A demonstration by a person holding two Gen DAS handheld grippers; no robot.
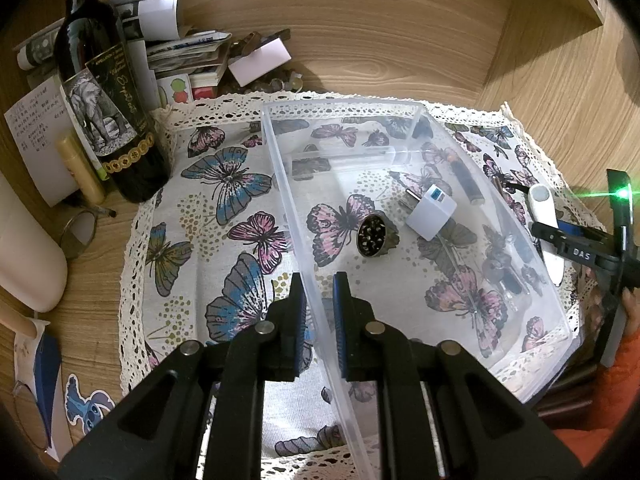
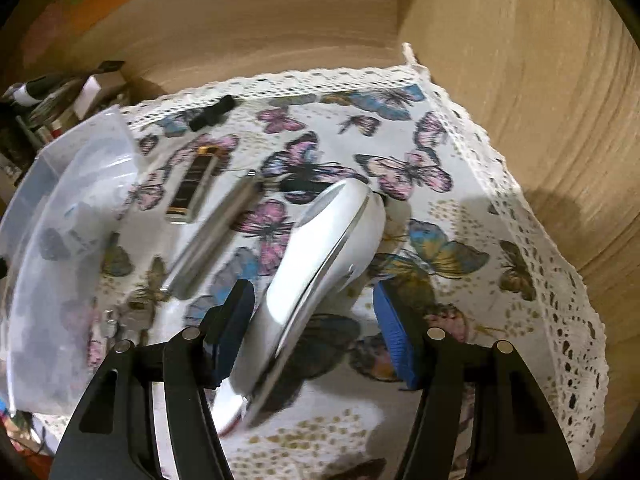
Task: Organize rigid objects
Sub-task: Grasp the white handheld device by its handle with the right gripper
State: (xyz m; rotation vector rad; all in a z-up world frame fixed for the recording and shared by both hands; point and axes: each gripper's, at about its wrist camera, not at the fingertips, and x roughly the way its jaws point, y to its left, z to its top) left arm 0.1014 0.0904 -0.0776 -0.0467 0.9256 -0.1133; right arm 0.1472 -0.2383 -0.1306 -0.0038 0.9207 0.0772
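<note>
Mouse lying between wide-parted right gripper fingers, beside bin; left gripper pinching bin wall. Next: closing, lifting into bin.

Wood desk w/ butterfly cloth, wine bottle.

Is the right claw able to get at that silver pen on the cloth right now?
Probably not yet: the right claw is open around a white remote, which lies between its fingers. The pen lies uncovered just left of it, beside the bin, so it must finish with the remote first.
</note>
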